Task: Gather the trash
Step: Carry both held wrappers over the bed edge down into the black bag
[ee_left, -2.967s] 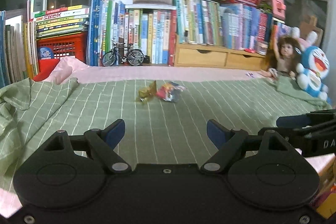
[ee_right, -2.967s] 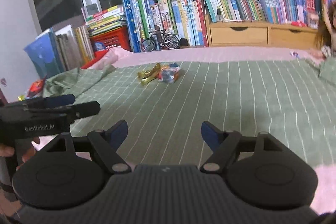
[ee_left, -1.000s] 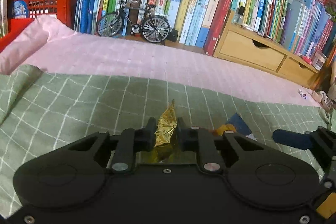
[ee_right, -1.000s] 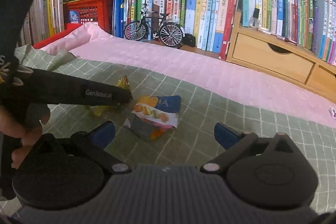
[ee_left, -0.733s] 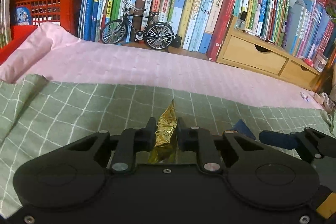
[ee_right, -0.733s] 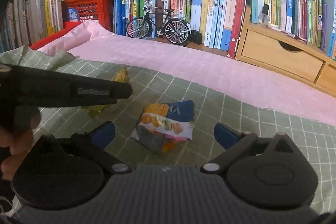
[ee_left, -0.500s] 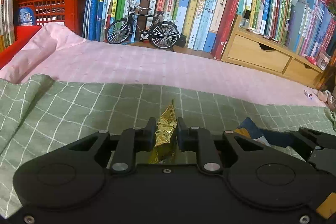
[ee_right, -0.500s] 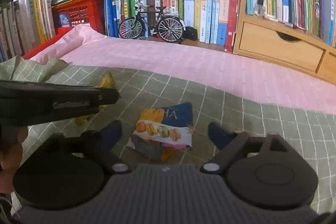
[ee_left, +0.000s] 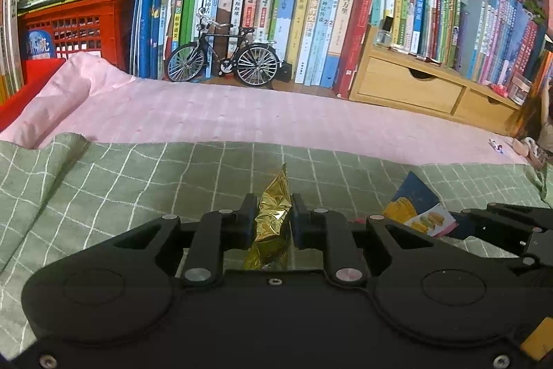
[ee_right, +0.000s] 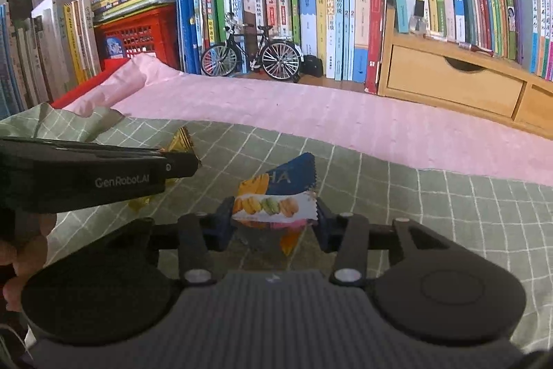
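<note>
Left tongs: mine, low centre of the left wrist view, closed tight on the gold foil wrapper, which stands up crumpled between the pads.
Right tongs: low centre of the right wrist view, closed in around the macaron snack packet; both pads touch its edges, though I cannot tell how firm the pinch is.
Green checked blanket: under both pieces of trash, across the lower half of each frame.
Pink sheet: a band across the middle, beyond the blanket.
Model bicycle and books: upper centre, well apart from the trash.
Risk, packet: I judge the edge-on hold weak; the glossy film could buckle or slide out when I lift.
Risk, foil: thin and crumpled, it could tear or slip if I jerk.
Risk, blanket: a pad catching loose cloth would drag it up too.
Risk, tongs: they work just beside each other and could knock together.
</note>
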The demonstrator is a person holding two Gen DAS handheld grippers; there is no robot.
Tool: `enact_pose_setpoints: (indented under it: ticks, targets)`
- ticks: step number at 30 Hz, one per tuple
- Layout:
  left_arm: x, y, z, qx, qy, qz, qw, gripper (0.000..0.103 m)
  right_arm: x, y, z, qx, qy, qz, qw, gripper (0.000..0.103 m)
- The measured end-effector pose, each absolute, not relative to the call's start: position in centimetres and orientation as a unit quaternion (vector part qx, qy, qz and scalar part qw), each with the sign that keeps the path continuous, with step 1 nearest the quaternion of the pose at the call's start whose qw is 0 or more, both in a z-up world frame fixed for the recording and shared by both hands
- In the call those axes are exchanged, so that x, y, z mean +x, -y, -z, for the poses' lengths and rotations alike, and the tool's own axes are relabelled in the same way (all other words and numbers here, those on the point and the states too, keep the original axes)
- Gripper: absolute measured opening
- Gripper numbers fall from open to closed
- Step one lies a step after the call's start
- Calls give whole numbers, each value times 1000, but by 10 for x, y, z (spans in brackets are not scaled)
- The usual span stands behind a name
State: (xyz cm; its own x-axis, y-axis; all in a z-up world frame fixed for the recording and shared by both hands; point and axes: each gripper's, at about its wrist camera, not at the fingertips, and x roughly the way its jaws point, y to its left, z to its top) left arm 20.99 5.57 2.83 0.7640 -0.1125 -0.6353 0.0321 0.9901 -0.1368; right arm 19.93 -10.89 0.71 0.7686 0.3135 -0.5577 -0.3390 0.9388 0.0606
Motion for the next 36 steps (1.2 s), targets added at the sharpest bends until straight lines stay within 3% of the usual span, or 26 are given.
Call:
enact_pose_setpoints:
  ticks: [36]
  targets:
    - [49,-6,-97,-16,-274,156,949,19,54,173,-52,-9,-242,-176,954,50]
